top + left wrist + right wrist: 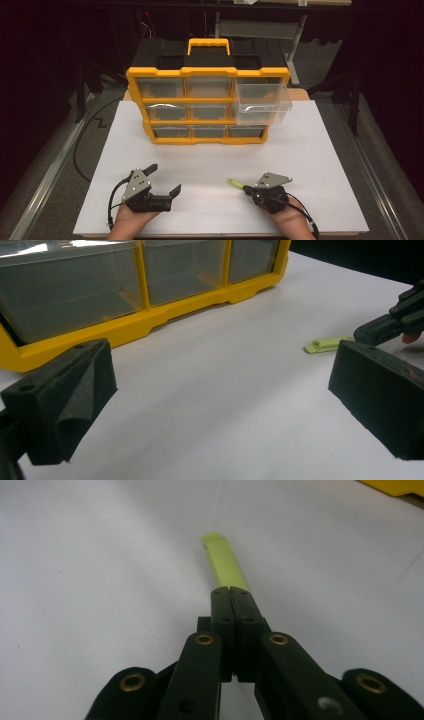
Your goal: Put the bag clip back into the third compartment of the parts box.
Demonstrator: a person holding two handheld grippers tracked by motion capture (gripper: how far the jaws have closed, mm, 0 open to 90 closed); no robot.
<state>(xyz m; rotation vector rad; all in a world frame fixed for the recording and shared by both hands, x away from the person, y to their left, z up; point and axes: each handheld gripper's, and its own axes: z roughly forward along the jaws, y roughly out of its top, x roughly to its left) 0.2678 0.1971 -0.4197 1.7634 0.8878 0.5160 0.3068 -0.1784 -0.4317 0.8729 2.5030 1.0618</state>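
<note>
Our left tongs [163, 181] rest wide open and empty at seven o'clock on the counter [310, 165], clear of the work. At five o'clock our right tongs [248, 190] pinch the yellow-green strip [234, 183] low, likely bound for the pulled-out drawer [262, 104] at one o'clock.

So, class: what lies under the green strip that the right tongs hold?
Bare white table lies under the green strip. The right tongs are shut on its near end, so that end and whatever is beneath it are covered.
</note>
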